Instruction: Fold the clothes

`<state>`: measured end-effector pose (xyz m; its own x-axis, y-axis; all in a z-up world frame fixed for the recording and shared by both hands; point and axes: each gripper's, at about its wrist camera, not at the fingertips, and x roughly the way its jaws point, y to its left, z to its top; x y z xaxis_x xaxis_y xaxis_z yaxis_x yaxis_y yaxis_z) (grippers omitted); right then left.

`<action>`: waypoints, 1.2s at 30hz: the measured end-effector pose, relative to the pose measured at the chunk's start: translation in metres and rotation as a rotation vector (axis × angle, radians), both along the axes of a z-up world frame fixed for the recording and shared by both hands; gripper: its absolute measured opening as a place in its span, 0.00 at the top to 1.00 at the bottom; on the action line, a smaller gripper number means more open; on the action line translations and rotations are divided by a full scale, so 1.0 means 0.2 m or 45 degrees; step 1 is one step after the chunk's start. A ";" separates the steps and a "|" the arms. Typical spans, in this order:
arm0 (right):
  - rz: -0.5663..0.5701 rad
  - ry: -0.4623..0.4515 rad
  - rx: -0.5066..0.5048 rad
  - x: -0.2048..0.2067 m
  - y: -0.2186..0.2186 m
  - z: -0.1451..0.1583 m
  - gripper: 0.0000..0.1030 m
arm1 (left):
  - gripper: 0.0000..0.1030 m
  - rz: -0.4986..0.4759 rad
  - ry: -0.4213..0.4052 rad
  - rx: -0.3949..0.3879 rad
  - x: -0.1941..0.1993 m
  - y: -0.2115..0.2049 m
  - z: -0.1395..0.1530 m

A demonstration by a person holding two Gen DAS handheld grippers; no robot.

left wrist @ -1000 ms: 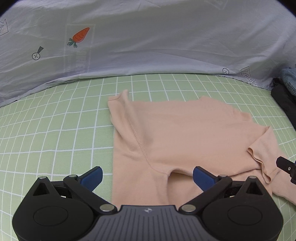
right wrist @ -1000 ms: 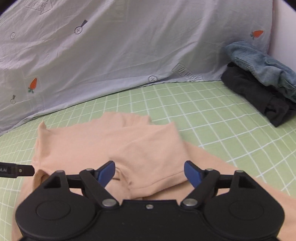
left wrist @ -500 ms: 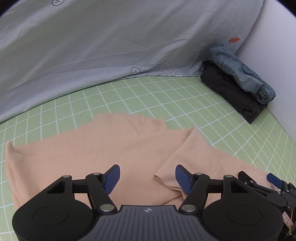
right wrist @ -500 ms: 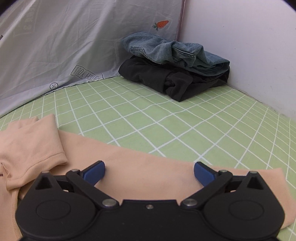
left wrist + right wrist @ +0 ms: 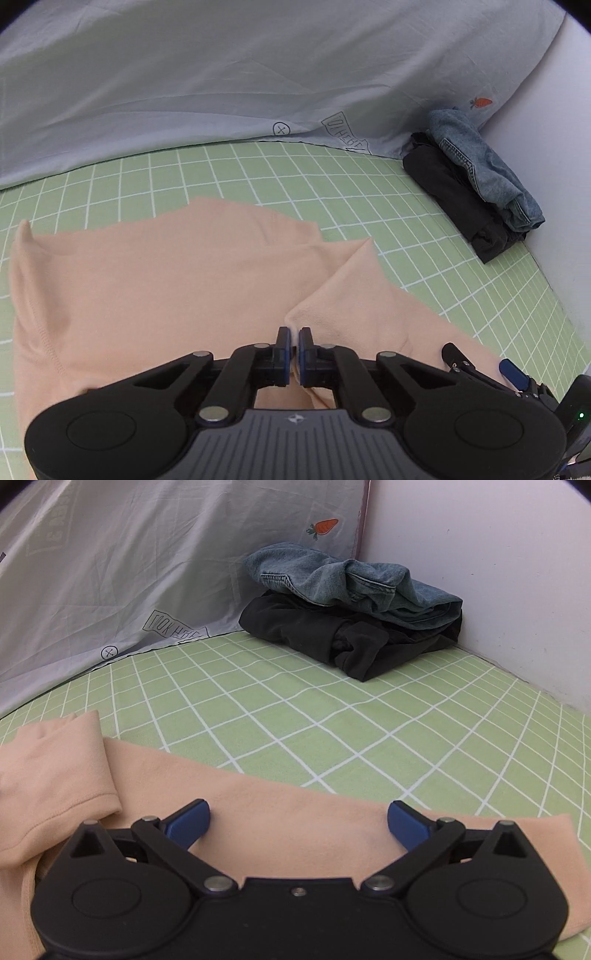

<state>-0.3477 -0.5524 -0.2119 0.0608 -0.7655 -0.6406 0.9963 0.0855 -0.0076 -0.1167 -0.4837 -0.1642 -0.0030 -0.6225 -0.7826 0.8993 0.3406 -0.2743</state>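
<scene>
Left tongs (image 5: 294,341) pinch the peach knit shirt's (image 5: 155,288) sleeve at six o'clock; right tongs (image 5: 298,821) spread; folding barely begun.

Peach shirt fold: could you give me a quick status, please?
Left gripper shut on peach shirt. Right gripper open over its hem. Folded jeans stacked clear, far corner.

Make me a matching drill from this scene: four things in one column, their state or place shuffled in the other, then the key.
1. left gripper
2. right gripper
3. jeans
4. peach shirt

A. open above the cloth
B. spread on the green checked sheet
C. shut on a fold of cloth
D. on the black garment in the corner

Pairs: 1-C, 2-A, 3-D, 4-B
</scene>
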 end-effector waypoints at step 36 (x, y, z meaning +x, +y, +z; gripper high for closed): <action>0.511 0.198 0.052 0.07 0.74 0.11 0.00 | 0.95 0.687 0.149 0.052 -0.14 1.46 0.04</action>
<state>-0.3342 -0.4047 -0.1905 0.2490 -0.6749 -0.6947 0.8715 0.4690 -0.1433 -0.1443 -0.1918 -0.1565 0.2198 -0.5286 -0.8199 0.5587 0.7572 -0.3384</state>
